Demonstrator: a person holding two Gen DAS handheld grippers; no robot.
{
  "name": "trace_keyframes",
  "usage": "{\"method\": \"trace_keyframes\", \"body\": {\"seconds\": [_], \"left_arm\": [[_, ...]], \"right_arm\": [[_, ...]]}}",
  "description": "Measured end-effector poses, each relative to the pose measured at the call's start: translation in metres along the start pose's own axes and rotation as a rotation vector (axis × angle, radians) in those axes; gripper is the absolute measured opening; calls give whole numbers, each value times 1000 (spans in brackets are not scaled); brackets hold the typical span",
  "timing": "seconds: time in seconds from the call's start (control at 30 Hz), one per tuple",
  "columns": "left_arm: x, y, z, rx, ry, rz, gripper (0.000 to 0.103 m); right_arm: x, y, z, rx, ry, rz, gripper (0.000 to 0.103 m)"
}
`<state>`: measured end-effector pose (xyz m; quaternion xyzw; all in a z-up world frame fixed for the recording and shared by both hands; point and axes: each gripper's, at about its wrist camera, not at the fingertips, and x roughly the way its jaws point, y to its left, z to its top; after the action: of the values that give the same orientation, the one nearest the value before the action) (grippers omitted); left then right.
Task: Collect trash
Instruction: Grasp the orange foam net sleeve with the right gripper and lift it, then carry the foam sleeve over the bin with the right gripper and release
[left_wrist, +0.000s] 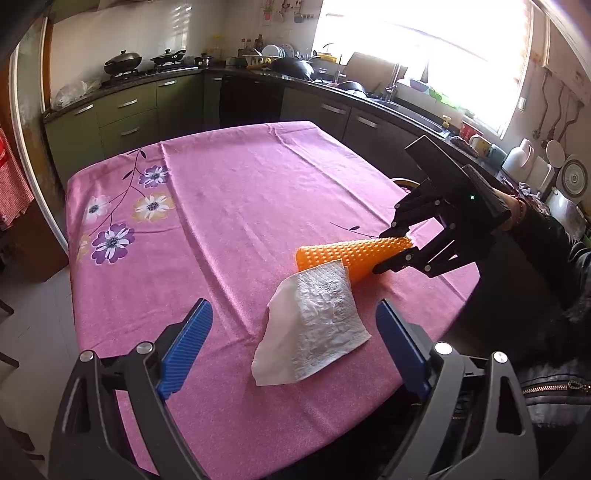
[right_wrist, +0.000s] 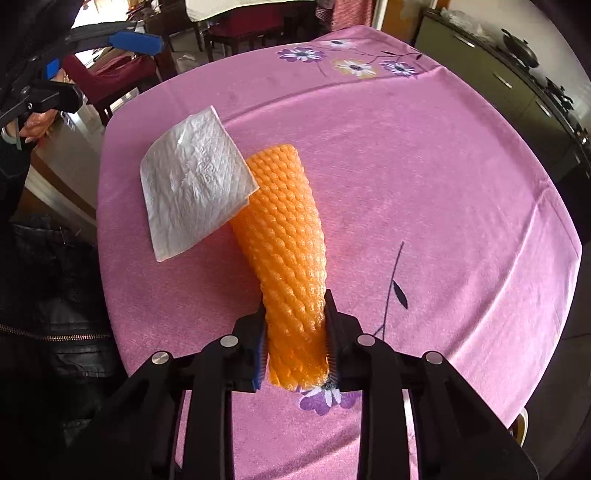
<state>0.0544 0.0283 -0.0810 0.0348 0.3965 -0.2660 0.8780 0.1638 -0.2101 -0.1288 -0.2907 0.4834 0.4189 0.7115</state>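
Note:
An orange foam net sleeve (right_wrist: 286, 236) lies on the pink tablecloth (right_wrist: 424, 177). My right gripper (right_wrist: 295, 343) is shut on its near end. The sleeve also shows in the left wrist view (left_wrist: 354, 254), with the right gripper (left_wrist: 393, 251) clamped on its right end. A white paper napkin (left_wrist: 314, 328) lies on the cloth, one corner resting on the sleeve; it also shows in the right wrist view (right_wrist: 194, 181). My left gripper (left_wrist: 291, 347) is open, its blue pads (left_wrist: 186, 347) on either side of the napkin, just above the near table edge.
The table (left_wrist: 221, 206) has flower prints at its left side. Kitchen counters with pans (left_wrist: 123, 61) and a sink (left_wrist: 402, 103) run behind it. Chairs (right_wrist: 107, 74) stand beyond the table's far edge in the right wrist view.

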Motion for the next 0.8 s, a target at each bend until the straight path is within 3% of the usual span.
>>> {"method": "trace_keyframes", "body": {"seconds": [0.2,0.4,0.63,0.8], "left_arm": [[2,-3,2,10,5,-3,85],[3,-13,9,40,5,-17,85],[8,-23,15,74,9,-38,85],[7,-28,19,90,9,-37,86]], "right_arm": [[-27,-20,-23,160,-98,-27,25],[-80,-57,-79,397,-198,-157,26],[-120,-126,-179,778,-183,-372,26],[-116,-162,-228,969,-132,-412,26]]}}
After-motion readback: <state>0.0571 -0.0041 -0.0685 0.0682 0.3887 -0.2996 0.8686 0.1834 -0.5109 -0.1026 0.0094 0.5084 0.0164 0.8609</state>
